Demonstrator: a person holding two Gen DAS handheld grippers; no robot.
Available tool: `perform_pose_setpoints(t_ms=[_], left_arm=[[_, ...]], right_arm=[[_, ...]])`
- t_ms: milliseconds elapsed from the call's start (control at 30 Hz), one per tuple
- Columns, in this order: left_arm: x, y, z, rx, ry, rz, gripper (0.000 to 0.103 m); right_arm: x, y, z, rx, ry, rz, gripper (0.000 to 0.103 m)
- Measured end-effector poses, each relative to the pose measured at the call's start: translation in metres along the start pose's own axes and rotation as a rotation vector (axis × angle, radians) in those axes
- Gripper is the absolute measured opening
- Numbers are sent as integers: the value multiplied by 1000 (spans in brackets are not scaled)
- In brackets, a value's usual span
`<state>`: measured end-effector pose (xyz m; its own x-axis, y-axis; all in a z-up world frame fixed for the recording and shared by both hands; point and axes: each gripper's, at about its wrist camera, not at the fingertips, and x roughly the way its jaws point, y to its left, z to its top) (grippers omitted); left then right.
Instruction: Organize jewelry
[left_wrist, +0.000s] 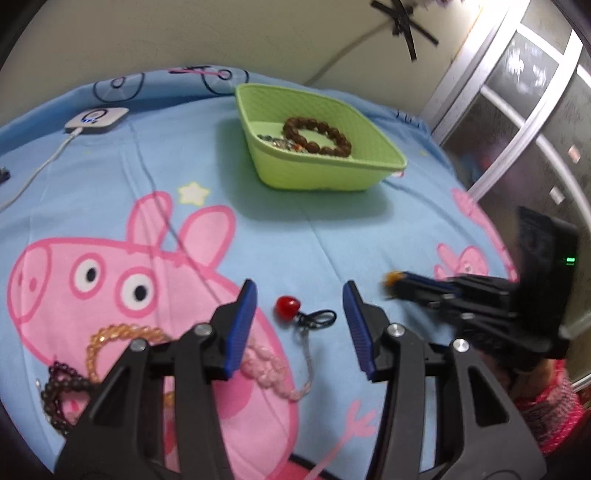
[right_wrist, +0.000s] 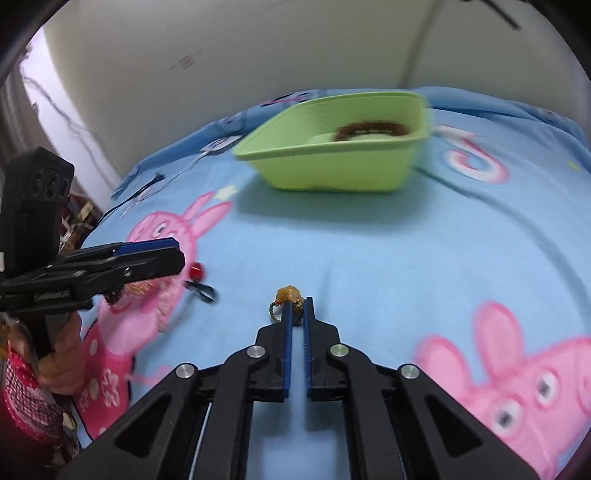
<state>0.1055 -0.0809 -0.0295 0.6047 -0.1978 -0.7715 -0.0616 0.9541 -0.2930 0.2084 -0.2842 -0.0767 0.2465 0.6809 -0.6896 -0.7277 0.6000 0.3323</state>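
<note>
My left gripper (left_wrist: 299, 301) is open just above the blue cartoon blanket, its jaws either side of a red bead charm (left_wrist: 287, 306) with a black clasp and silver chain. An amber bracelet (left_wrist: 110, 338), a dark bead bracelet (left_wrist: 55, 387) and a pink bead bracelet (left_wrist: 264, 363) lie by its left finger. My right gripper (right_wrist: 297, 301) is shut on a small amber pendant (right_wrist: 289, 294) with a braided cord, held above the blanket. The green basket (left_wrist: 332, 173) at the back holds a brown bead bracelet (left_wrist: 317, 134); the basket also shows in the right wrist view (right_wrist: 332, 162).
A white charger (left_wrist: 96, 119) with a cable sits at the blanket's far left. A wall runs behind the basket and a window frame (left_wrist: 517, 110) stands at the right. The right gripper appears at the right in the left wrist view (left_wrist: 391, 282).
</note>
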Motion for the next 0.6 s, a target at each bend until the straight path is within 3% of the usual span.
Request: perform_pose_setpoints(t_ms=[100,133,233,400,600], left_arm=[[15,-7,-4,19,55,50,46],[14,-12,-7,40,37,78,45],[12,-19,-15,69,38,109,14],[3,-17,-21,54,18,88,14],[-39,-18,10,1,-81,-43,14]], right_arm=[[-22,-20,-21,51,-26,-12,0],[-25,-23,-25,56,-33,-17,0],[-40,-29,-41,65,-58,-23,0],[-50,-35,-49,76,-82,0,0],[-63,-23,-31,98,-148,156,0]])
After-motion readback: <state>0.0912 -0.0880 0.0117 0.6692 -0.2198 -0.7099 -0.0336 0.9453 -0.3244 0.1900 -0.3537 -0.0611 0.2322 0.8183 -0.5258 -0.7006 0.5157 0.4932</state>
